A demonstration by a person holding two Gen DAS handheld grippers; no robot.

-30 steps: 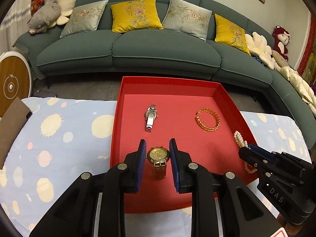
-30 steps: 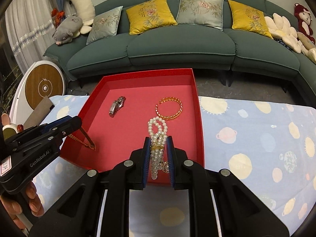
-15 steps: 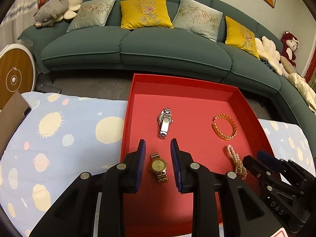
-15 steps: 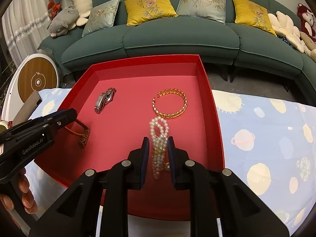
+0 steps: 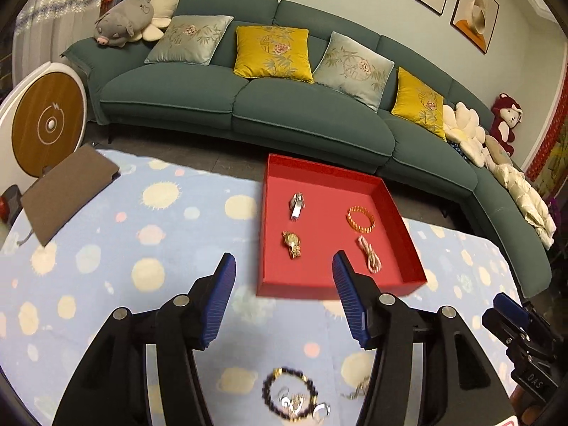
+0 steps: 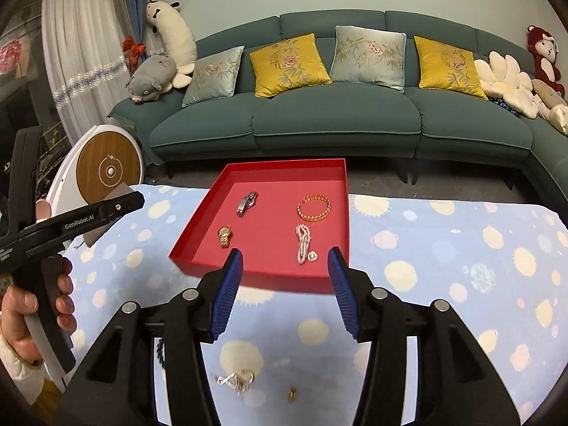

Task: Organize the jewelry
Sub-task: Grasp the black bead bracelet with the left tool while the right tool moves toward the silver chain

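Four pcs sit in the red tray [image 6: 339, 191]: silver watch [image 6: 247, 203], gold watch [image 6: 225, 236], gold bangle [image 6: 314, 207], pearl strand [image 6: 303, 243], all apart. Left gripper [image 5: 284, 298] spread wide, nothing btwn the pads, hanging over the spotted cloth [image 5: 142, 234] near a dark bead bracelet [image 5: 289, 394]. Right gripper [image 6: 285, 289] also wide open, empty, just short of the tray's near wall.
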